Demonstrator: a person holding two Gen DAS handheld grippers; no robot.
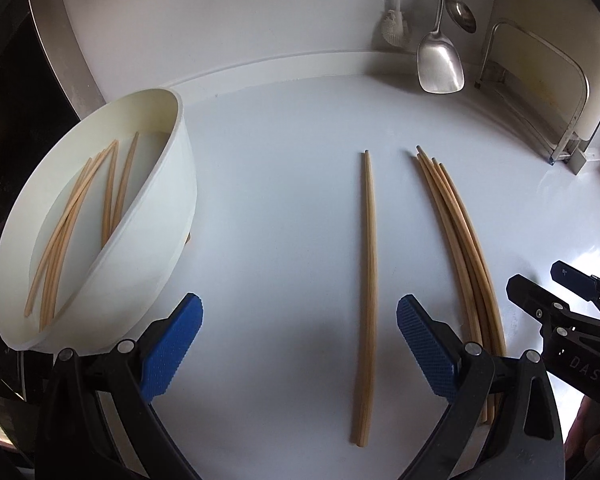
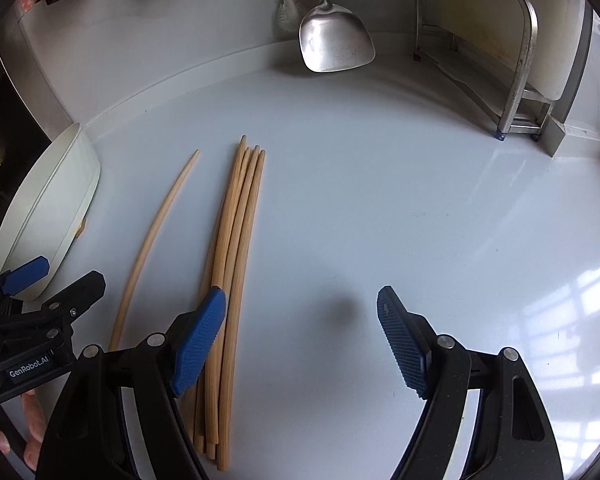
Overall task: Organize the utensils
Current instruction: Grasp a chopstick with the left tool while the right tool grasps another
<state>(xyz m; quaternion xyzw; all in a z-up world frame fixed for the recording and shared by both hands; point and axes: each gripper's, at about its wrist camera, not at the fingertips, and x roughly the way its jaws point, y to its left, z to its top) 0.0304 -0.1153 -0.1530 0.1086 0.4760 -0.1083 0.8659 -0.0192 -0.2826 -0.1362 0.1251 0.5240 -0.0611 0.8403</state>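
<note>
The left blue-padded gripper [image 1: 298, 344] hangs open astride a lone pale wooden chopstick [image 1: 367, 280], whose long axis runs straight away between its jaws. The right blue-padded gripper [image 2: 302, 344], also open and empty, sits beside a bundle of wooden chopsticks [image 2: 236, 248]. Farther left, a tilted white plastic tub [image 1: 172, 216] holds more chopsticks.
</note>
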